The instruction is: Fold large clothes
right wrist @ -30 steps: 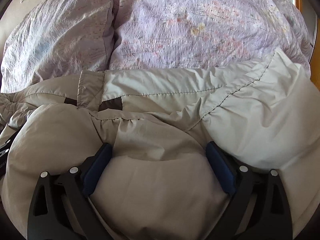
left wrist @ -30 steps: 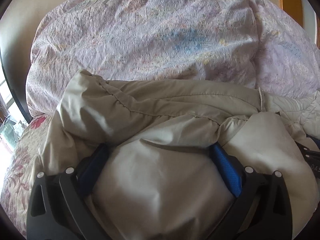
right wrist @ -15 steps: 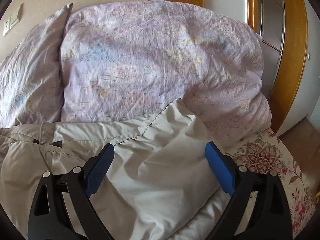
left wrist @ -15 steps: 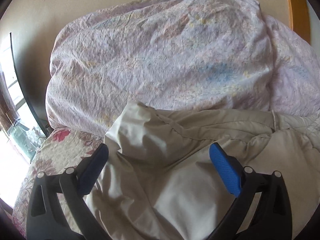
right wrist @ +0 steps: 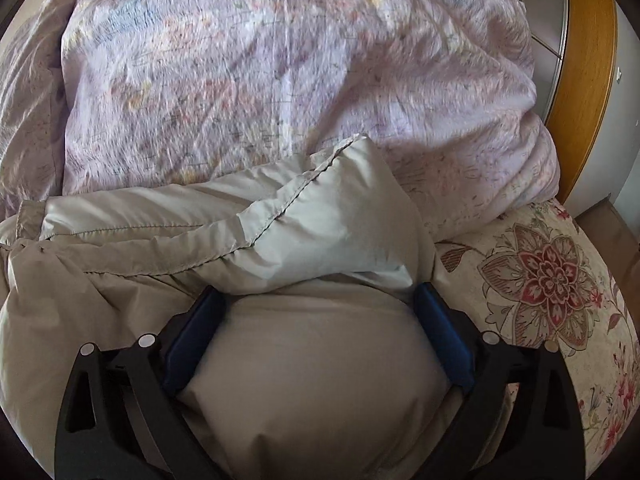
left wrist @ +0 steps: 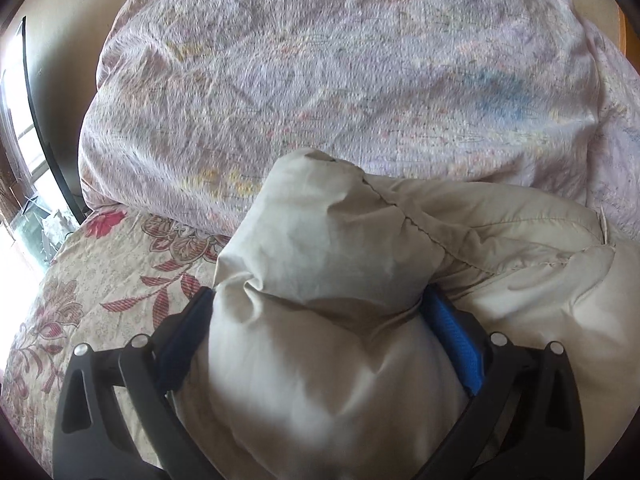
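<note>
A puffy beige padded jacket lies bunched on the bed, its stitched hem edge up against the duvet. My left gripper is open at the jacket's left end, and a thick fold bulges between its blue pads. My right gripper is open at the jacket's right end, where padded cloth fills the gap between its fingers the same way. How tightly the pads press on the cloth is hidden by the fabric.
A crumpled pale lilac duvet is heaped right behind the jacket. The floral bedspread shows on both outer sides. A bright window is far left, a wooden wardrobe far right.
Both grippers drew back and outward off the jacket half a second ago, then came down again on its left and right ends; fabric now bulges between the fingers.
</note>
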A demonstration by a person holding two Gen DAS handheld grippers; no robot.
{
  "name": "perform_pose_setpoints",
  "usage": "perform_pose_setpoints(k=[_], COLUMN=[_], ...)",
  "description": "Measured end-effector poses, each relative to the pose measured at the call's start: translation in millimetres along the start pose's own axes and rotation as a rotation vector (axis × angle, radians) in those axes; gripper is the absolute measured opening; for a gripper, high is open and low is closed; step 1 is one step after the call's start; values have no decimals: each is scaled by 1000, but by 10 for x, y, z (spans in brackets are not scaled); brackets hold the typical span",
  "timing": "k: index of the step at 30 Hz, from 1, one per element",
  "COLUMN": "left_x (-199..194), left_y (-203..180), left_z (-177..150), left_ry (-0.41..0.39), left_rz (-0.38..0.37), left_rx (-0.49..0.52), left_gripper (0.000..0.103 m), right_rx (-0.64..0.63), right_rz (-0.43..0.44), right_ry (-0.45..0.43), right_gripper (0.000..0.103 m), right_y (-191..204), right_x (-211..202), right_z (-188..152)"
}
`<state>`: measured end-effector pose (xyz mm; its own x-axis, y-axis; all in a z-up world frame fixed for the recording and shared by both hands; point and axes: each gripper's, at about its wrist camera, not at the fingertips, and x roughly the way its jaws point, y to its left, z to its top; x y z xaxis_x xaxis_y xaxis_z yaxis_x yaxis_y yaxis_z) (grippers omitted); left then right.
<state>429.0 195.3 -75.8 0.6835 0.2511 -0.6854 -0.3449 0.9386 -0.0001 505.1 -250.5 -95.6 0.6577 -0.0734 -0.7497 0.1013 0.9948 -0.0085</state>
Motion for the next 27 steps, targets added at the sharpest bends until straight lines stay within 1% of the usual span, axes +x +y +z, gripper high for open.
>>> perform_pose_setpoints(k=[4, 7, 13, 19, 21, 24, 26, 27], left_x=[103, 183, 306, 456, 477, 445, 311, 189], left_y=[-1, 23, 48, 169, 188, 247, 320, 392], left_z=[-9, 5, -3, 3, 9, -26, -38, -53], left_ry=[36, 63, 86, 118, 118, 103, 105, 97], left_rz=[-8, -22, -50, -106, -109, -98, -98, -131], left_rx=[-7, -20, -41, -87, -97, -96, -107, -133], left_gripper=[101, 101, 101, 101, 101, 101, 101, 101], right_rx=[-12, -12, -4, 9, 13, 13, 36, 86], right_rz=[-14, -6, 5, 24, 21, -2, 5, 38], right_ry=[40, 65, 90, 113, 116, 96, 92, 76], right_gripper=[101, 102, 102, 102, 102, 102, 102, 102], right_y=[-10, -61, -171, -244, -249, -263, -386, -492], right_x=[103, 183, 310, 466, 535, 512, 357, 225], right_z=[7, 15, 24, 12, 36, 48, 19, 12])
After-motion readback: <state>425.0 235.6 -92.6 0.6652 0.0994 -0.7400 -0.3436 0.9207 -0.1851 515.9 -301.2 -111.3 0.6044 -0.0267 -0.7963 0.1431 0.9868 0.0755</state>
